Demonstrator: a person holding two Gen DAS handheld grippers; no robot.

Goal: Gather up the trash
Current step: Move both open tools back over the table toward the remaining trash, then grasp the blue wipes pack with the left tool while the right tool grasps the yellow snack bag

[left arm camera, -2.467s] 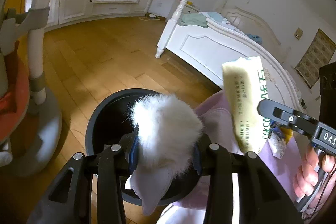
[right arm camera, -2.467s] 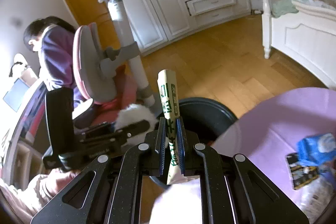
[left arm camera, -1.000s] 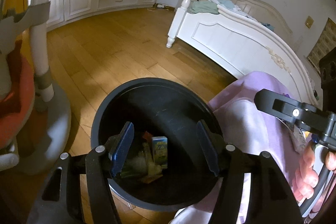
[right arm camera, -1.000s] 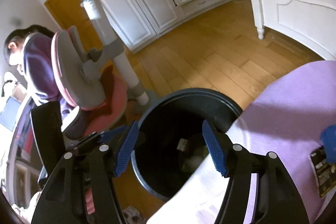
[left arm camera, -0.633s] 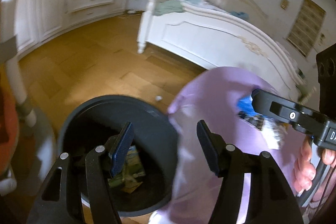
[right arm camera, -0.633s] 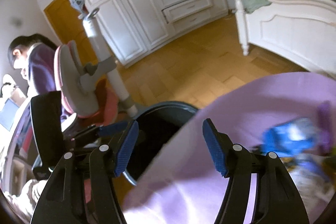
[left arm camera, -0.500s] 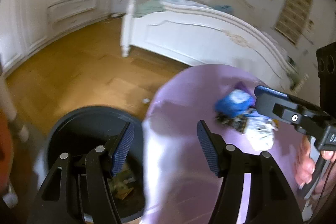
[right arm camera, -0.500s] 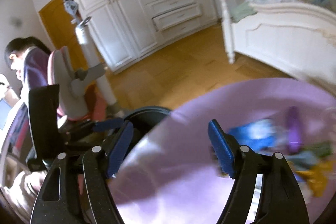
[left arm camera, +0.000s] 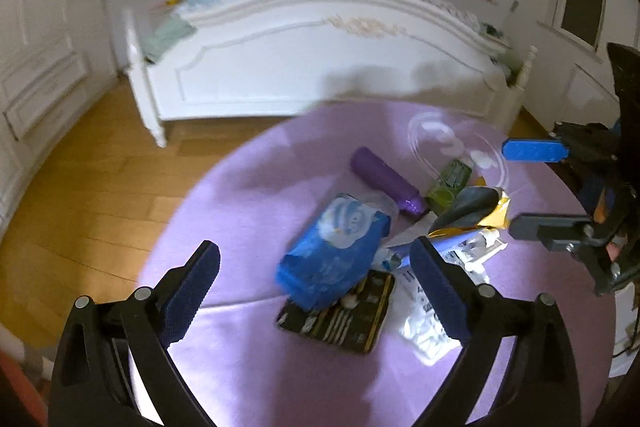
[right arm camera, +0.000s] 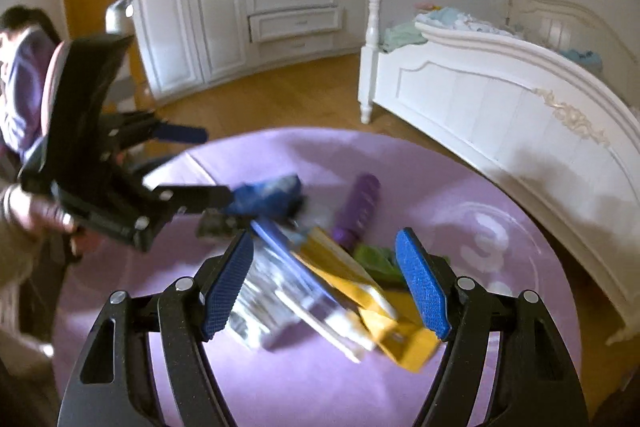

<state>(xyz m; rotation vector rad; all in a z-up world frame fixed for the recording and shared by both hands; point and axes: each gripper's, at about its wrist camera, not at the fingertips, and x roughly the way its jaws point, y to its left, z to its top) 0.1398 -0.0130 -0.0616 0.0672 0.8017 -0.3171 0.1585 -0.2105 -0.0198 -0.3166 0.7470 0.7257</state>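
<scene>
A pile of trash lies on a round purple table (left arm camera: 248, 211): a blue plastic packet (left arm camera: 336, 259), a black flat packet (left arm camera: 340, 315), a purple tube (left arm camera: 384, 183), a green wrapper (left arm camera: 448, 183), a yellow wrapper (right arm camera: 360, 279) and clear plastic (right arm camera: 272, 307). My left gripper (left arm camera: 316, 291) is open and empty, just short of the blue packet. My right gripper (right arm camera: 328, 291) is open and empty over the yellow wrapper and clear plastic. Each gripper shows in the other's view, the right one (left arm camera: 560, 195) and the left one (right arm camera: 176, 171).
A white bed (left arm camera: 320, 59) stands behind the table. White wardrobes with drawers (right arm camera: 280, 7) line the far wall. A person in purple sits on a chair (right arm camera: 24, 75) at the left. Wooden floor (left arm camera: 80, 187) surrounds the table.
Both grippers dropped their items into the black bin, opened, then swung right from the bin to the trash pile on the purple table. The bin is out of view now.
</scene>
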